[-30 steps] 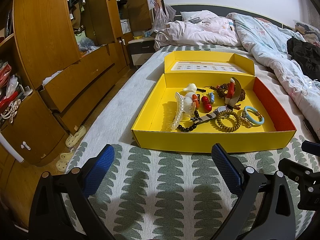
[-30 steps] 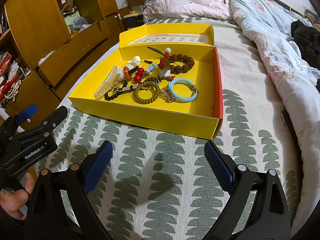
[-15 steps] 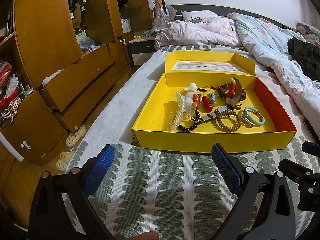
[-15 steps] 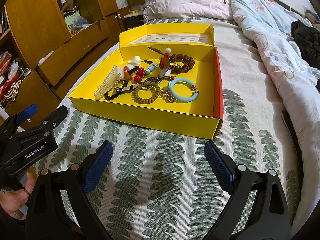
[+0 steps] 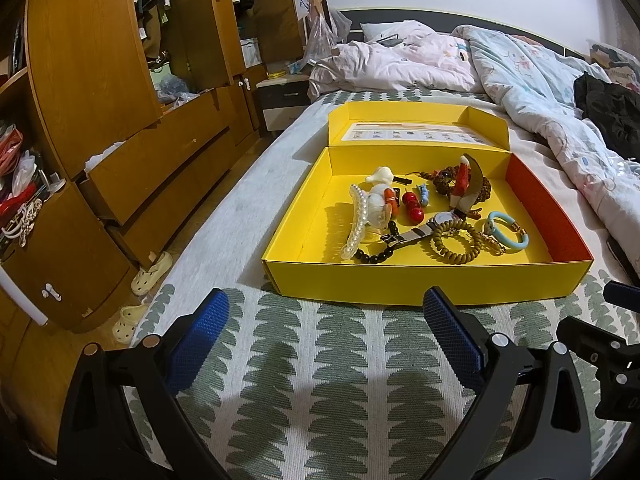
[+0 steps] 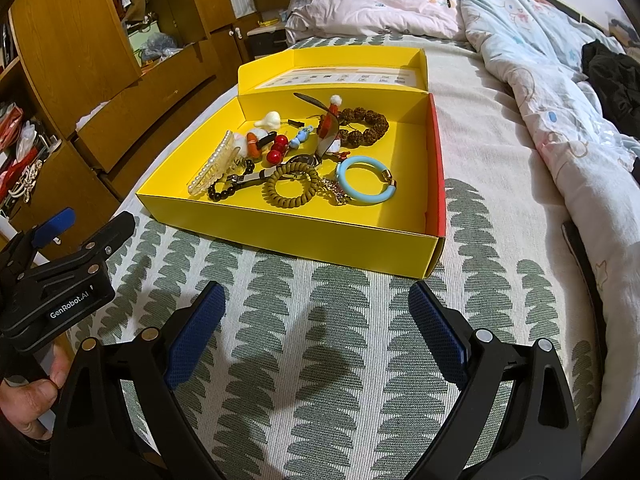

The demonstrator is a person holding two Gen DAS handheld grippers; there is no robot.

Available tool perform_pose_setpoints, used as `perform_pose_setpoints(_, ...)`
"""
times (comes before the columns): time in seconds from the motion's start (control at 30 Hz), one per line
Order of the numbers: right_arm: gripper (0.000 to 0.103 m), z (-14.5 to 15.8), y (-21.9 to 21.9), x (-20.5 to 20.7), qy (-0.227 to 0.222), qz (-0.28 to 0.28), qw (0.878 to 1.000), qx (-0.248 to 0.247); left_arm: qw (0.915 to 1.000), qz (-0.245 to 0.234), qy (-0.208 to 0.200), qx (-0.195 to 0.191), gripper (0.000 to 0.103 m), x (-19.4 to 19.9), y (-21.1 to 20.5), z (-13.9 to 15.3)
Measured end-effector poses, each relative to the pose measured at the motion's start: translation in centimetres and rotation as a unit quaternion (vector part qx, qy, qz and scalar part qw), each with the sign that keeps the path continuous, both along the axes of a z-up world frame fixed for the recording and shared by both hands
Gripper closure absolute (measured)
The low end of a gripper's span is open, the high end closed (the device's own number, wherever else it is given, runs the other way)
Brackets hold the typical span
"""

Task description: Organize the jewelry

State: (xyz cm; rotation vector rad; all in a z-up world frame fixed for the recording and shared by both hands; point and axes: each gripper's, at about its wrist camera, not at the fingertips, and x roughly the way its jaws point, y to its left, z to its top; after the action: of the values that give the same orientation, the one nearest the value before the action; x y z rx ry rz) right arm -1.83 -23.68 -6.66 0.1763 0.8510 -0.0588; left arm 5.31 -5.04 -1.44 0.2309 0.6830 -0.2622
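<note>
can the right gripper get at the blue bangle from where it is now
Probably yes: the right gripper is open and empty short of the yellow box, and the blue bangle lies uncovered near the front wall, needing a reach over it.

Both wrist views sit low over the bedspread, near the yellow box (image 5: 424,284) (image 6: 304,236), facing its front wall; the left view looks from further left. Both share the box.

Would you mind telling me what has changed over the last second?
Nothing visibly changed: both the left gripper and the right gripper stay open and empty, short of the yellow cardboard box, and the jewelry inside lies as before.
</note>
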Motion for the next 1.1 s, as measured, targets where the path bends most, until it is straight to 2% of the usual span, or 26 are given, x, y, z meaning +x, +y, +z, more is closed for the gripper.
perform_pose_setpoints(1.1, 0.010, -0.01, 0.04, -0.02, 0.000, 0.000, 1.000, -0.001, 1.0000, -0.007, 0.002, 0.003, 0.007, 0.42, -0.19, 0.00)
